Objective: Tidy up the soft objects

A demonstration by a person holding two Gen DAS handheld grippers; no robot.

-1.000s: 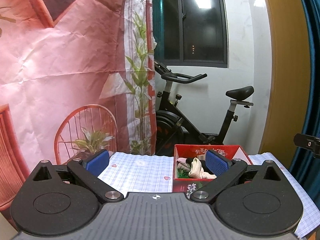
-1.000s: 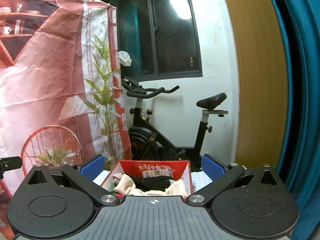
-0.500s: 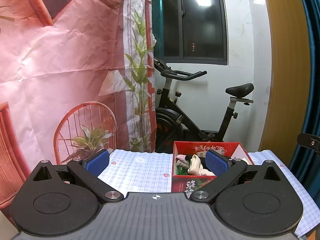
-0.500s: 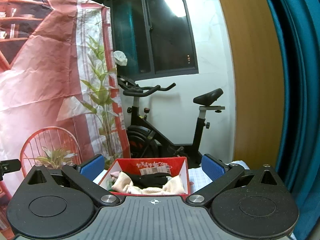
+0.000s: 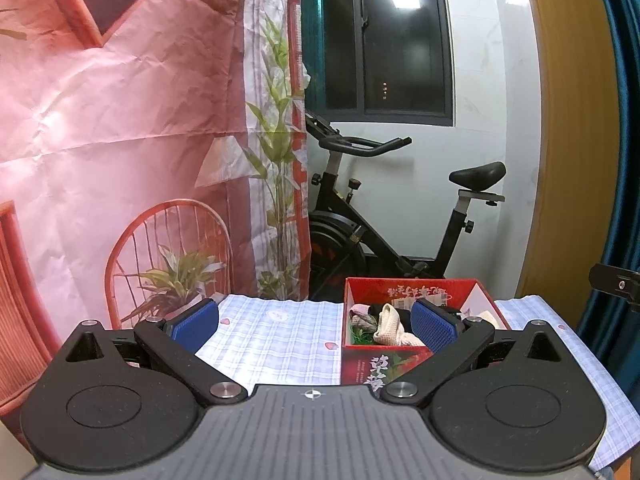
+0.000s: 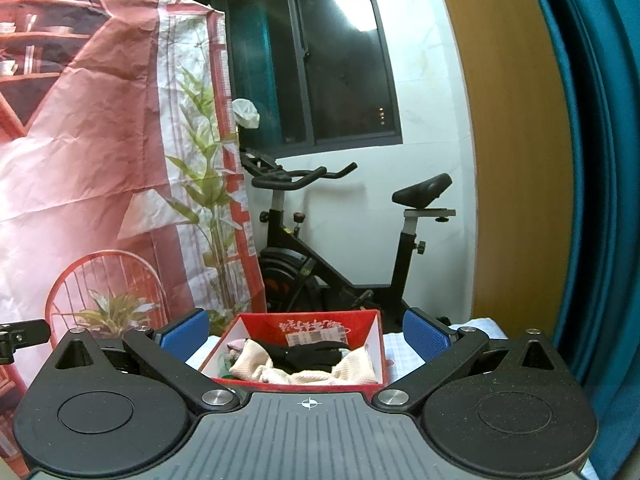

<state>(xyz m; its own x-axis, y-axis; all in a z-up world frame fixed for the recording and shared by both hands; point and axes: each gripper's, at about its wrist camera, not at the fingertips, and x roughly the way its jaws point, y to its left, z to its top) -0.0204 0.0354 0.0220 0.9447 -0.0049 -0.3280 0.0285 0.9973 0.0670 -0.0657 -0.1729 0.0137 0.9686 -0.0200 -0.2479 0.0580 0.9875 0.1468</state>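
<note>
Checked cloth covers the table (image 5: pixel 276 344); toward its far right sits a red box (image 6: pixel 374 340) holding cream socks (image 6: pixel 356 368) and a black glove (image 6: pixel 312 354). Left tool (image 5: pixel 316 322) and right tool (image 6: pixel 306 330) hover spread, empty.

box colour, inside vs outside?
The box is red outside, white inside; clearest in the right wrist view.

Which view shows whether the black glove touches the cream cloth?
Touching: the right wrist view shows the black glove lying on the cream cloth inside the box.
</note>
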